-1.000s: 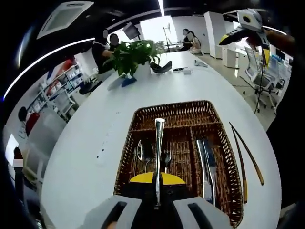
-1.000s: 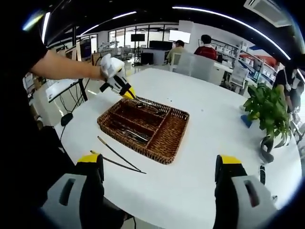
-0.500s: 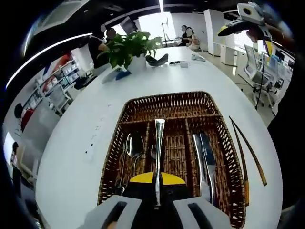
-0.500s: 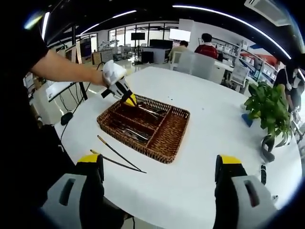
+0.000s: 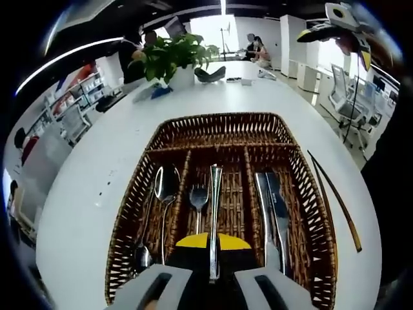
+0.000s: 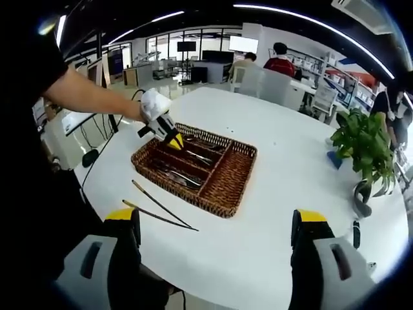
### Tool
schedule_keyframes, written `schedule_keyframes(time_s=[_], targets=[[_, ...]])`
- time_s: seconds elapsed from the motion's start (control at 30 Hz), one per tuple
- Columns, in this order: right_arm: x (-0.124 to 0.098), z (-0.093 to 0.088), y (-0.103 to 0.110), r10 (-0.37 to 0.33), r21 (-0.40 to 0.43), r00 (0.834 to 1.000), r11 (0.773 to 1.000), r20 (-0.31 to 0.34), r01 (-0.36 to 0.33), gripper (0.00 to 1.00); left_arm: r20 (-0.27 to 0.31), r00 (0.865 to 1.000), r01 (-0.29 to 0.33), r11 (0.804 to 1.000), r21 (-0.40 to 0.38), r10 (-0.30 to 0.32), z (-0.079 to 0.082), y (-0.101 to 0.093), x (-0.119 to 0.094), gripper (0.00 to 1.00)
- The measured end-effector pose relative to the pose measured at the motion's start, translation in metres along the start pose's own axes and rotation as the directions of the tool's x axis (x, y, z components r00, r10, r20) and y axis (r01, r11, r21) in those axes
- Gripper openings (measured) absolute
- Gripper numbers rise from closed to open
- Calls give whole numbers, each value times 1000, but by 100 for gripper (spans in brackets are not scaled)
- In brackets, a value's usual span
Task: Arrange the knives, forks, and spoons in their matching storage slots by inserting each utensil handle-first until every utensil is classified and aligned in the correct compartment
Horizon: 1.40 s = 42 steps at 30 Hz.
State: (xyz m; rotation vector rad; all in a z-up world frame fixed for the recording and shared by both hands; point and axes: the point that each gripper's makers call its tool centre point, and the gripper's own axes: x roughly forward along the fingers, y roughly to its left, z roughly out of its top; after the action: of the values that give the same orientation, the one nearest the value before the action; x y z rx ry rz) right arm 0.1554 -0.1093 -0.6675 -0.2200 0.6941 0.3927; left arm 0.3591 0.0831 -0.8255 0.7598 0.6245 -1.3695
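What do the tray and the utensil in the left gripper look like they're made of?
The tray looks like brown woven wicker or rattan: the strand weave shows on its walls and dividers. The utensil clamped in the left gripper looks like polished metal, probably stainless steel: silver with bright reflections along its handle.

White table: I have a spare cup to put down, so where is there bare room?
The white round table is bare between the brown wicker cutlery basket and the green potted plant. It is crowded at the thin dark chopsticks.
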Motion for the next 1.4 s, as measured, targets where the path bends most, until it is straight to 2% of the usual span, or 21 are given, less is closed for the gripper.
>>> schedule_keyframes(time_s=[0.57, 0.8, 1.1, 1.23, 1.3, 1.33, 1.4], targets=[[-4, -8, -1, -15, 12, 1000, 1000, -26, 15, 99, -4, 1000, 18, 1000, -9, -18, -4, -4, 21, 0], [-2, -8, -2, -16, 11, 999, 1000, -31, 17, 99, -46, 999, 4, 1000, 24, -2, -17, -7, 28, 1], [2, -6, -1, -10, 11, 1000, 1000, -30, 10, 99, -26, 1000, -8, 1000, 18, 8, -18, -4, 30, 2], [4, -4, -1, -7, 9, 1000, 1000, -25, 7, 99, -22, 1000, -1, 999, -39, 0, -16, -2, 25, 4], [5, -4, -2, -5, 6, 1000, 1000, -23, 5, 99, -1, 1000, -26, 998, -51, 26, -12, 3, 22, 11], [5, -2, -3, -3, 3, 1000, 1000, -20, 3, 99, 42, 998, -33, 997, -74, 37, -3, 6, 17, 14], [6, -1, -3, 0, -1, 1000, 1000, -17, 0, 99, 49, 998, -30, 995, -95, 35, 1, 7, 10, 14]])
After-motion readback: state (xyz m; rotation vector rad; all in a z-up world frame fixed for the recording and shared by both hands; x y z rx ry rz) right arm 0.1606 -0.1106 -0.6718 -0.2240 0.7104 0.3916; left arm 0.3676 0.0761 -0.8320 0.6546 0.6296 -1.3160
